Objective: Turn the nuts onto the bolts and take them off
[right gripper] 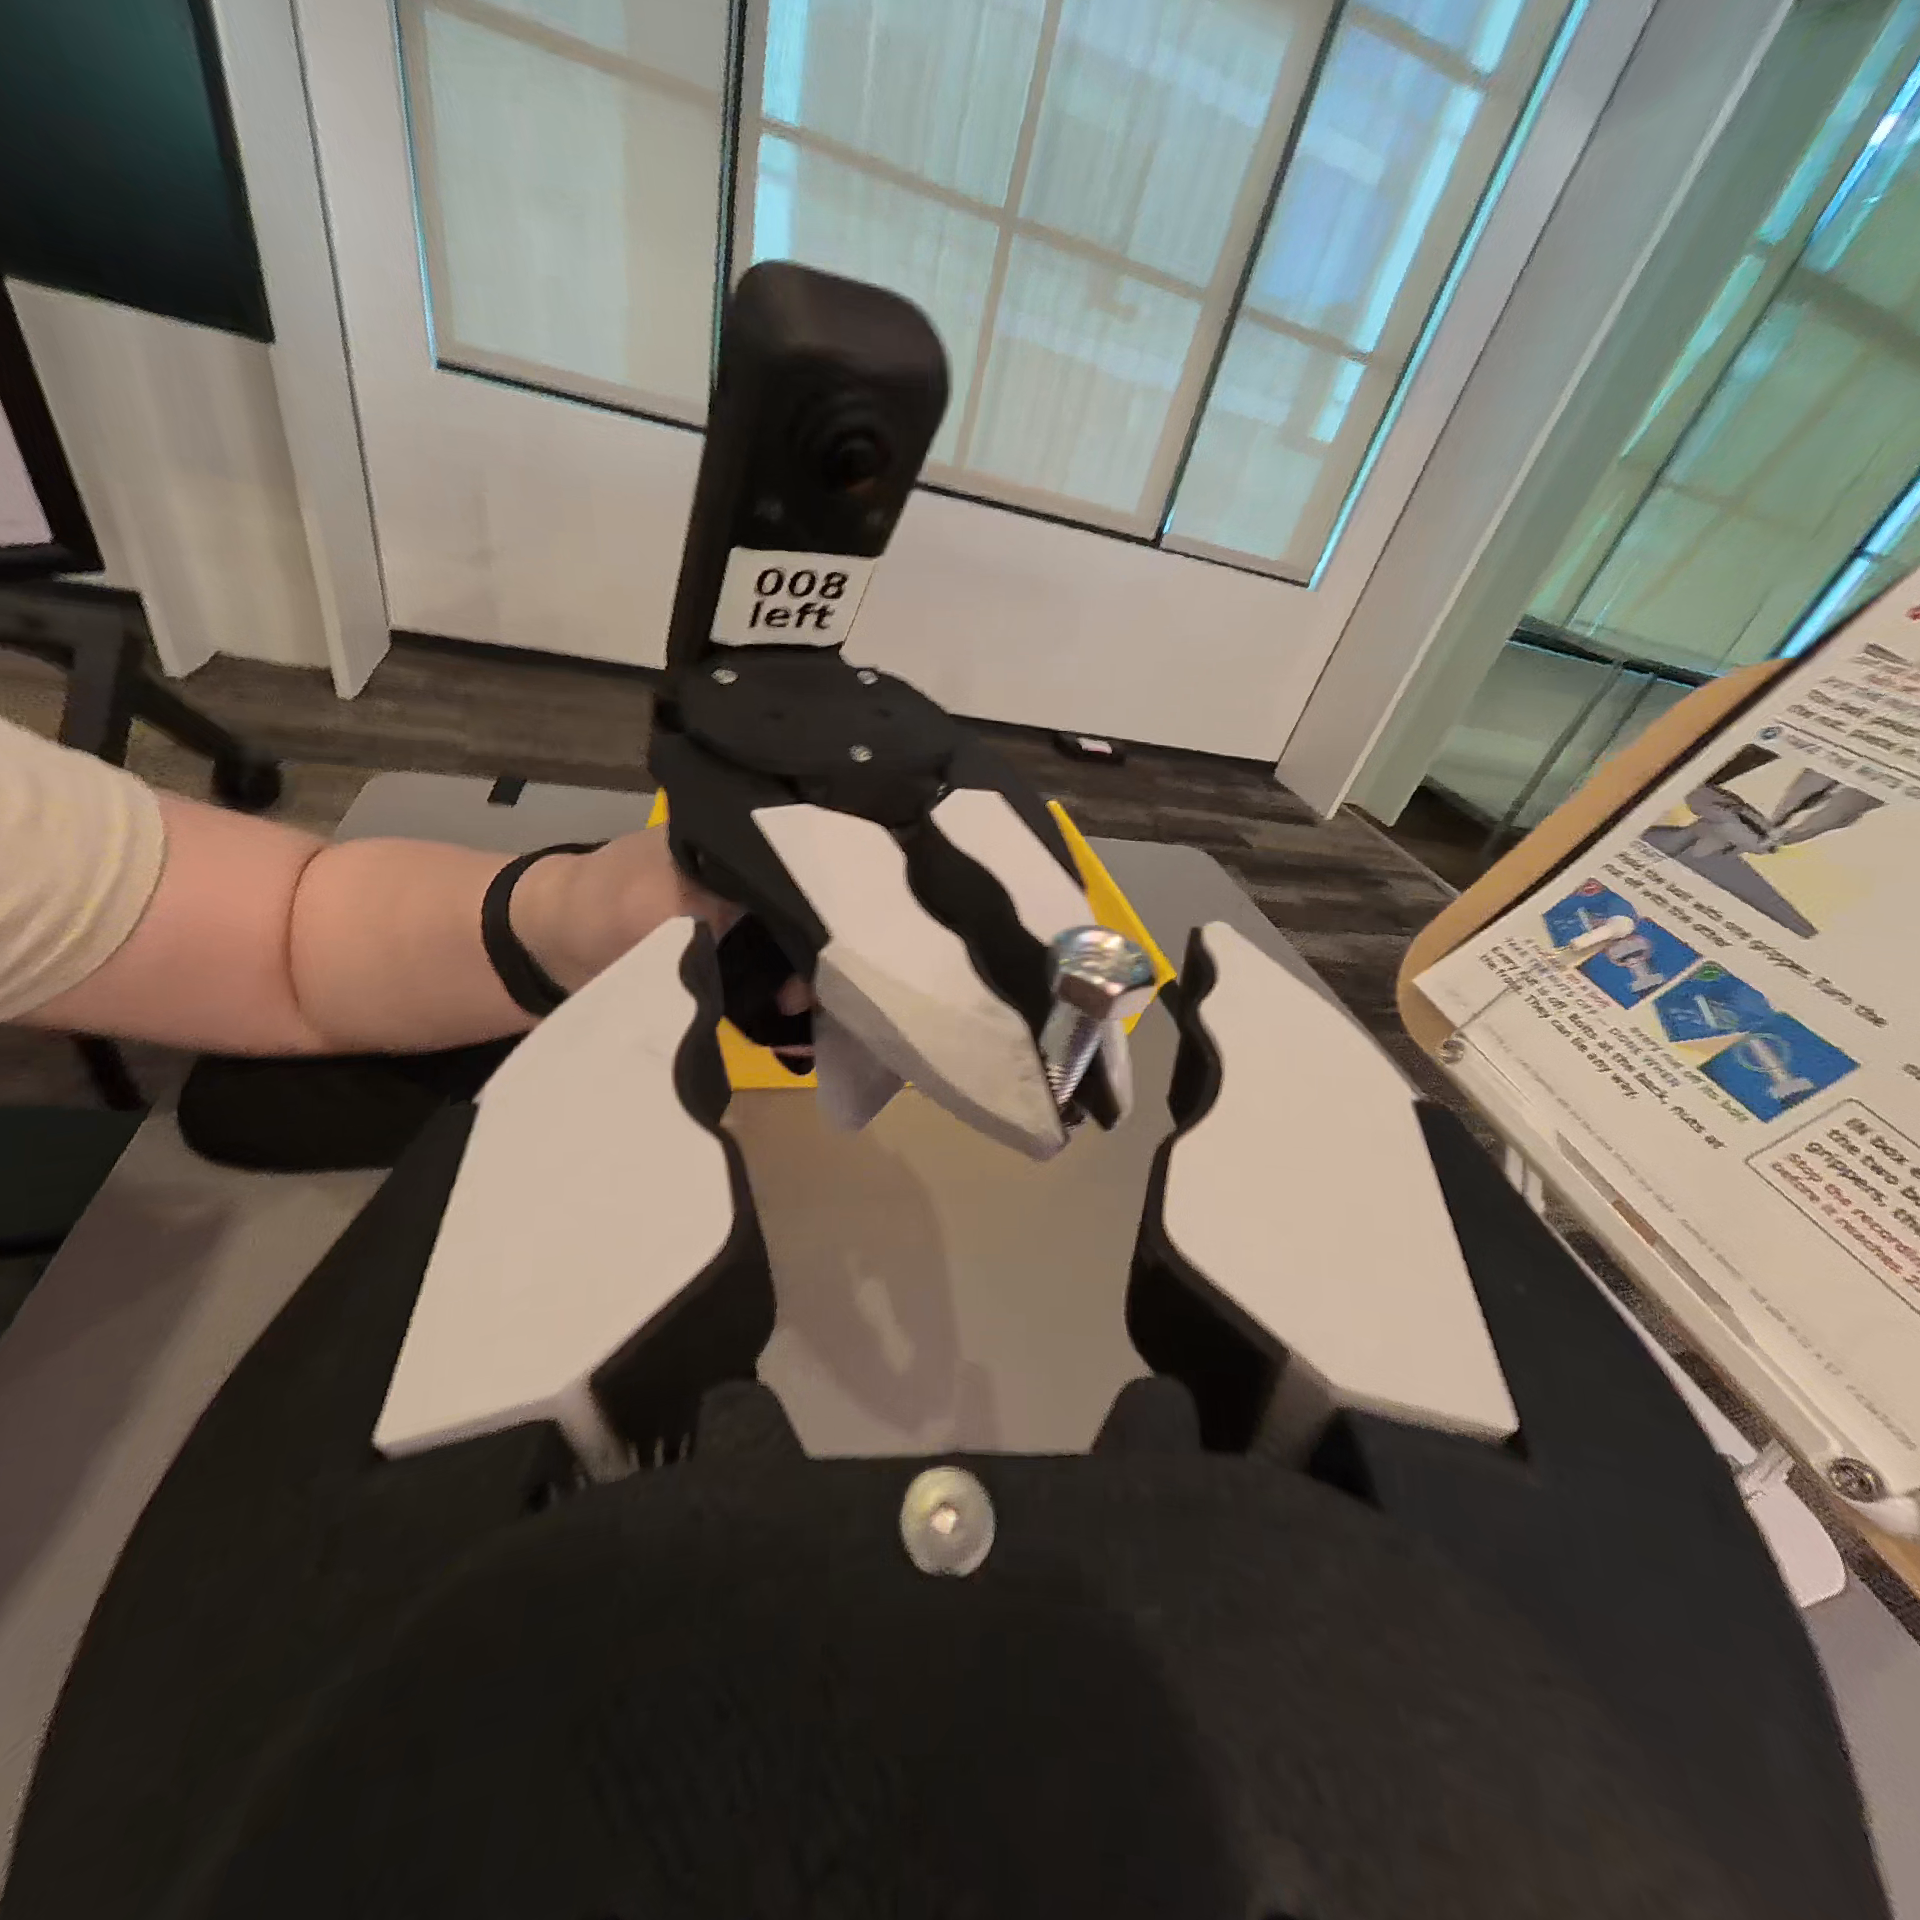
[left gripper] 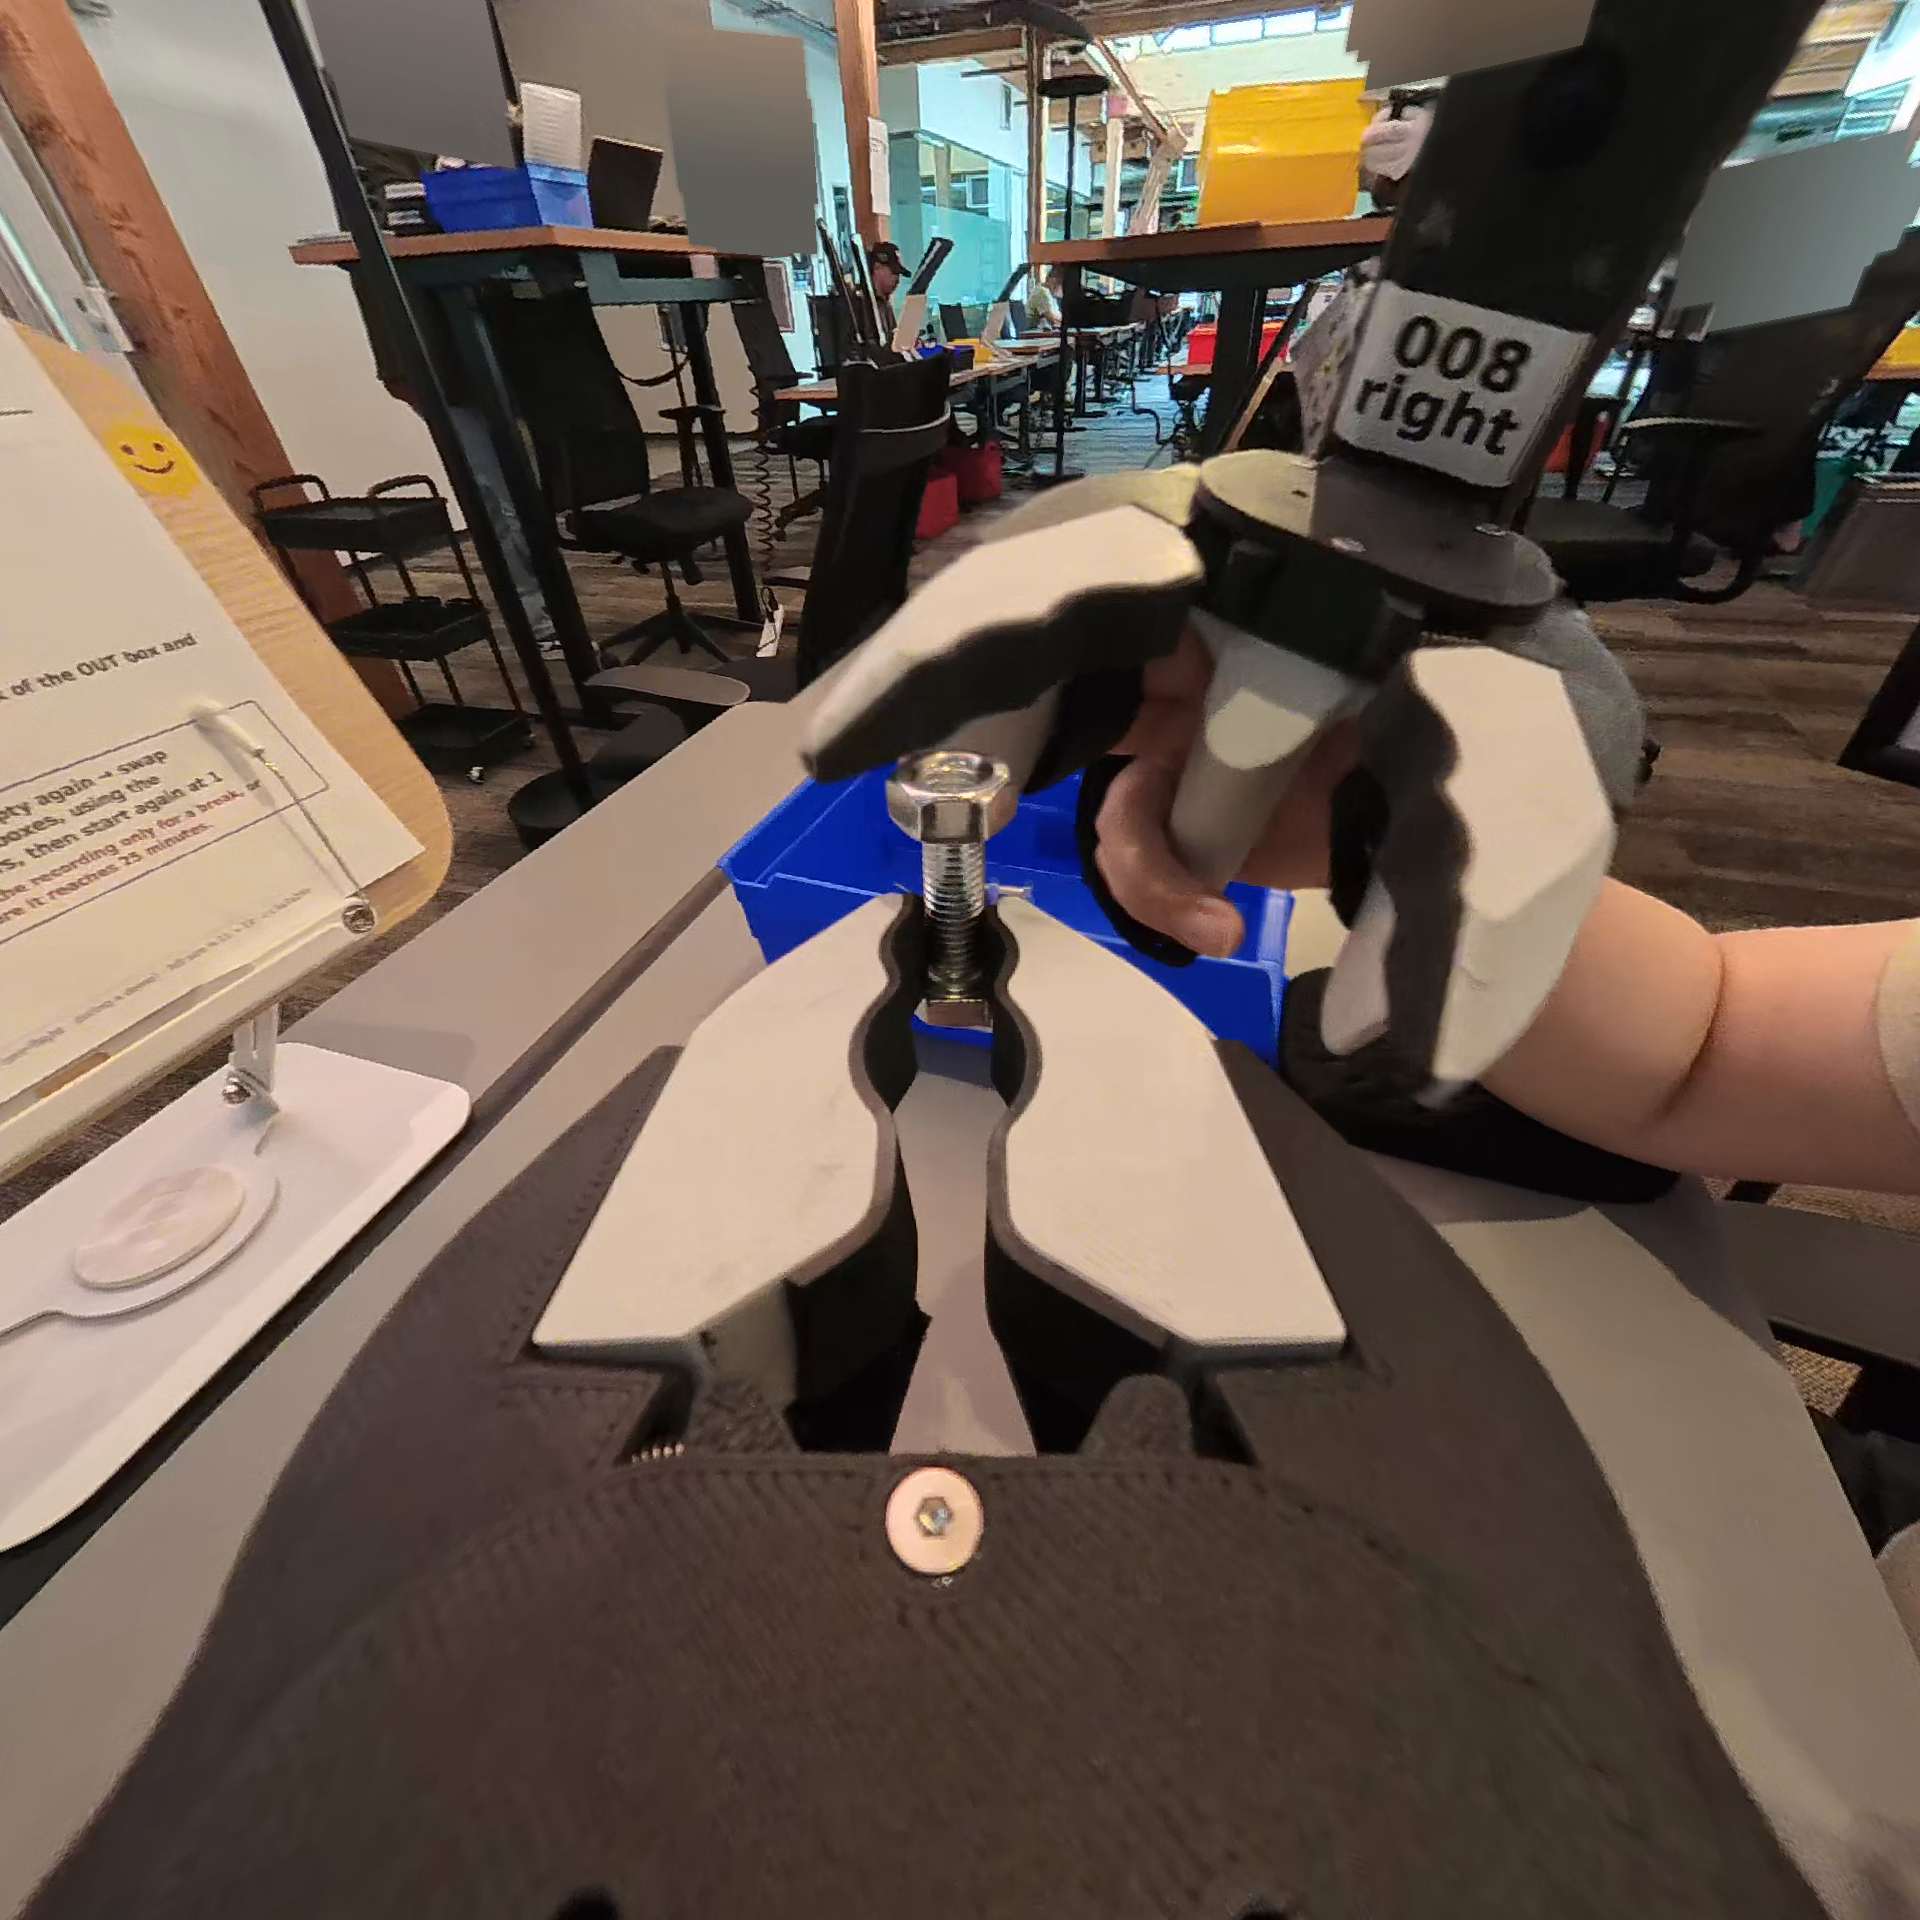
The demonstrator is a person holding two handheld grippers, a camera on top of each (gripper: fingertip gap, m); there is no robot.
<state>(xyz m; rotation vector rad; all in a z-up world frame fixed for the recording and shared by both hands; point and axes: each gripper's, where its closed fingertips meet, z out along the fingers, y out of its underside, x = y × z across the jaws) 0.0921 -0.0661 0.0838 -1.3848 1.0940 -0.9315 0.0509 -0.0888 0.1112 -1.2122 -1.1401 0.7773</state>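
Left gripper [left gripper: 948, 935] clamped on upright hex bolt [left gripper: 951, 904], hex nut [left gripper: 948, 795] at top. Right gripper [right gripper: 945, 1049] wide open, empty, near nut. Next: close on nut, twist.

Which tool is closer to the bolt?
The left. The left tool is shut on the bolt, clamping its threads with the head pointing up. The right tool is open, and the bolt sits between its fingers, untouched.

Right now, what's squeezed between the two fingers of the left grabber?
A silver bolt, standing upright, with a nut near its top end. The left gripper pinches its threaded shaft; the left wrist view shows it best.
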